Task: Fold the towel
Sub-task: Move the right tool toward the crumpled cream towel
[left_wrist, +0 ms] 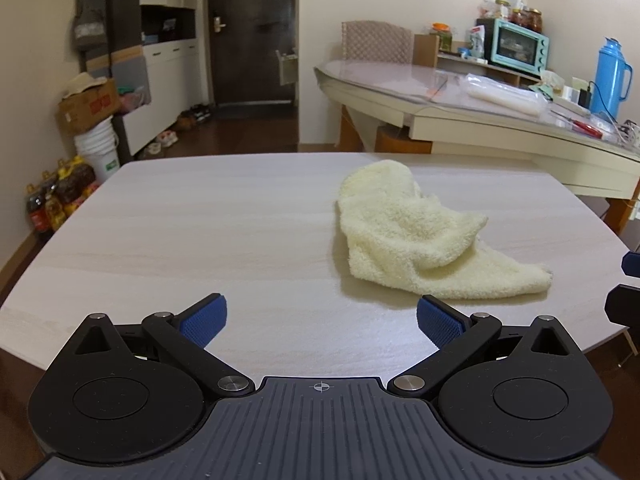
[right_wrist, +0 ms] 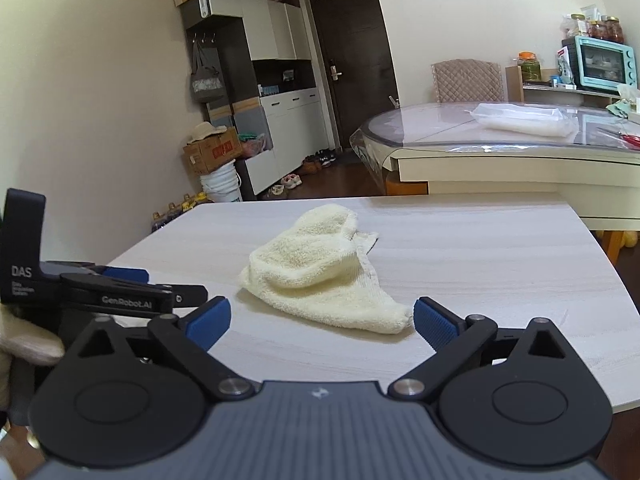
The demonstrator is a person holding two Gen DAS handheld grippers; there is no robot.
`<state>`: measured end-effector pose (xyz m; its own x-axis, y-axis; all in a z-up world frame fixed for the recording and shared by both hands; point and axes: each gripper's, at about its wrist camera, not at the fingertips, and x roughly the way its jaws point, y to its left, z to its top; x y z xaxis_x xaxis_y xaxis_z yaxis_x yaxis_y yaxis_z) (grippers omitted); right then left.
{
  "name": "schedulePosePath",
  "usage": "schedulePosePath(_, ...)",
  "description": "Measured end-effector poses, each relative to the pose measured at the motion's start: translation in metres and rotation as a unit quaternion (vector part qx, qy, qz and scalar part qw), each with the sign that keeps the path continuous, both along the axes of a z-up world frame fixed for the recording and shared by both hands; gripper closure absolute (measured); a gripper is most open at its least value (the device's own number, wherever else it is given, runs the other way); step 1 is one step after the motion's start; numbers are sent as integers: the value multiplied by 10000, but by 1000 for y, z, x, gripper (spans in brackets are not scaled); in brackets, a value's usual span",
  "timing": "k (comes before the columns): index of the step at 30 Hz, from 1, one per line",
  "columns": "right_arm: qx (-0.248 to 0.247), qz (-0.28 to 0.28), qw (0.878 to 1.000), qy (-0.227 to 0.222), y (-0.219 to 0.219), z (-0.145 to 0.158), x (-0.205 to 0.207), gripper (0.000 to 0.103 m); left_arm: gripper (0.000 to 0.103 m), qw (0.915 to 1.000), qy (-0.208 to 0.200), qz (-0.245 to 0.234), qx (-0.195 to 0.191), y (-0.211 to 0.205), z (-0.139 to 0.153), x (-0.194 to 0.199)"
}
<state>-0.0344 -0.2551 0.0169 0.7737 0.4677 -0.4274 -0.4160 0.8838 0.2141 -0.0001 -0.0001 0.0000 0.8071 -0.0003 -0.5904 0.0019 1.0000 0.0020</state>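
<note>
A cream terry towel (left_wrist: 416, 240) lies crumpled in a loose heap on the pale wood-grain table (left_wrist: 200, 232). In the left wrist view it is ahead and to the right of my left gripper (left_wrist: 322, 316), which is open and empty above the near table edge. In the right wrist view the towel (right_wrist: 320, 276) lies just ahead of my right gripper (right_wrist: 322, 316), which is open and empty, its right pad close to the towel's near corner. My left gripper also shows from the side at the left of the right wrist view (right_wrist: 120, 288).
A larger cream dining table (left_wrist: 500, 116) with a glass top stands behind on the right, carrying a plastic bag, a blue thermos (left_wrist: 610, 76) and a teal oven (left_wrist: 518, 46). Boxes, a white bucket and bottles (left_wrist: 60, 196) stand on the floor at the left.
</note>
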Motion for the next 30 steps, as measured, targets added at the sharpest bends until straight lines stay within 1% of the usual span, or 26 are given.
schedulePosePath(3, -16, -63, 10000, 29, -4, 0, -3, 4, 0, 10000, 3, -25, -31, -2, 0, -2)
schedulePosePath(5, -34, -40, 10000, 19, -8, 1, -10, 4, 0, 9999, 21, -19, -158, 3, -1, -2)
schedulePosePath(7, -198, 37, 9995, 258, 3, -3, 5, 4, 0, 9997, 8, -1, -238, 9, 0, -6)
schedulePosePath(10, -138, 60, 9998, 160, 2, -9, -2, 4, 0, 9999, 66, 13, -144, 9, 5, -8)
schedulePosePath(12, -152, 42, 9997, 196, 6, -9, 3, 4, 0, 9999, 119, 28, -47, 3, 2, 0)
schedulePosePath(13, -155, 34, 9997, 209, 7, -9, 5, 4, 0, 9999, 110, 38, -39, 2, -2, 1)
schedulePosePath(27, -104, 53, 9995, 288, 3, -9, 4, 4, 0, 9999, 161, 18, 2, 4, -4, 1)
schedulePosePath(29, -104, 77, 9995, 296, 4, -10, 6, 5, 0, 9999, 162, 6, 2, 4, -4, 3)
schedulePosePath(30, -99, 92, 9995, 296, 4, -10, 7, 6, 0, 9999, 162, 6, 7, 4, -4, 3)
